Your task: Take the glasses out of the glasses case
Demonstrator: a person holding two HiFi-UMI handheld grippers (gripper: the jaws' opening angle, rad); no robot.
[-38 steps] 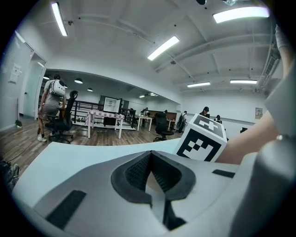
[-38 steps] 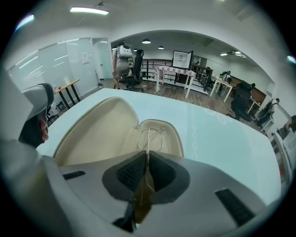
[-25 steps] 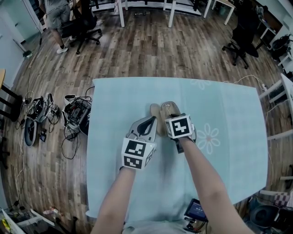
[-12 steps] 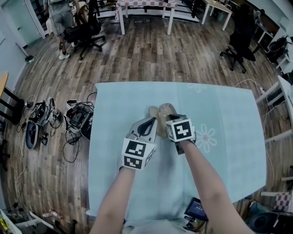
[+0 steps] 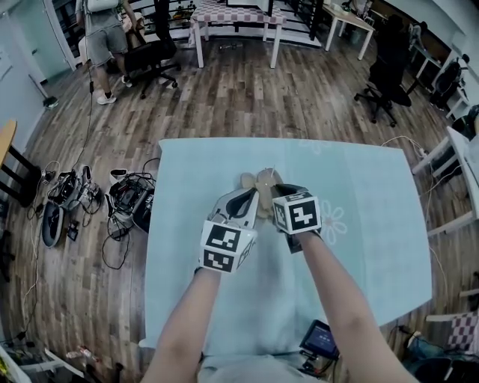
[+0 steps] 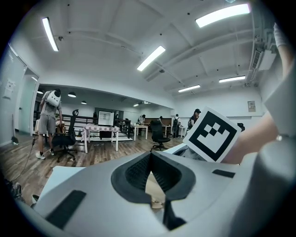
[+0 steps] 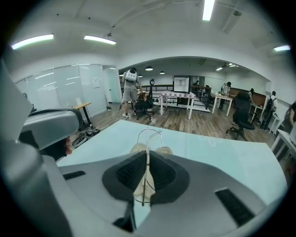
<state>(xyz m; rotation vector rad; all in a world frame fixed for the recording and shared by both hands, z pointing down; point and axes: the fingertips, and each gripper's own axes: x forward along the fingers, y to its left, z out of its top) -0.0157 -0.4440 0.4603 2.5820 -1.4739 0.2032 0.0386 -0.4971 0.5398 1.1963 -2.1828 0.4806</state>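
A tan glasses case lies open at the middle of the light blue table. My left gripper is shut on the case, whose tan edge shows between the jaws in the left gripper view. My right gripper is shut on thin wire-framed glasses. The glasses stand upright in its jaws, just above the case halves. In the head view the glasses are too thin to make out behind the right gripper's marker cube.
A small dark device lies at the table's near edge. Cables and gear lie on the wooden floor to the left. A person, office chairs and a white table stand further back.
The right gripper has risen a little with the glasses, away from the case. The left gripper has stayed on the case. The head camera has tilted slightly.
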